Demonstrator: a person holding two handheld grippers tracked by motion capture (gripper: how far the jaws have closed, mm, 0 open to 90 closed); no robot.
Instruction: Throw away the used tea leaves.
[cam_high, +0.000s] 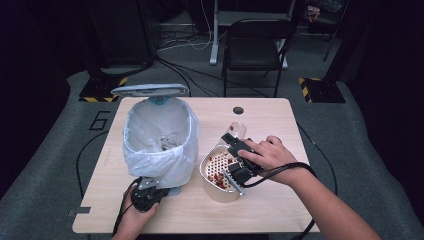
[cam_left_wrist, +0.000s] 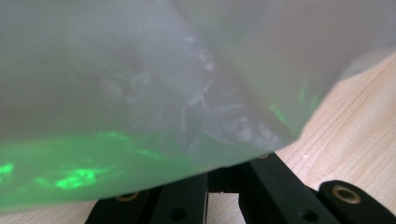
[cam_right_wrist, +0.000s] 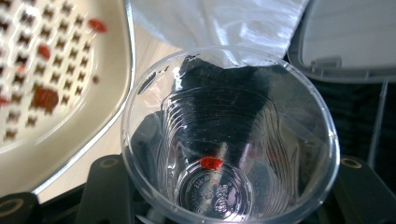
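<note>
The right gripper (cam_high: 235, 146), fingers clamped on the clear cup (cam_right_wrist: 229, 140), holds it tilted over the strainer (cam_high: 212, 170), mouth toward the bin (cam_high: 160, 135) to its left, while the left gripper (cam_high: 148, 192), fingers together, rests at the bin's base.

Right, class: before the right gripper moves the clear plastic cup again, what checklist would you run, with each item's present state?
1. Right gripper clamps the clear plastic cup: ok.
2. Cup emptied: not ok, one red piece sits at its bottom.
3. Beige perforated strainer basket holds red pieces: ok.
4. Left gripper shut at the white plastic bin bag: ok.
5. Grey bin lid open: ok.
6. Bag pinched between the left jaws: cannot tell.
</note>
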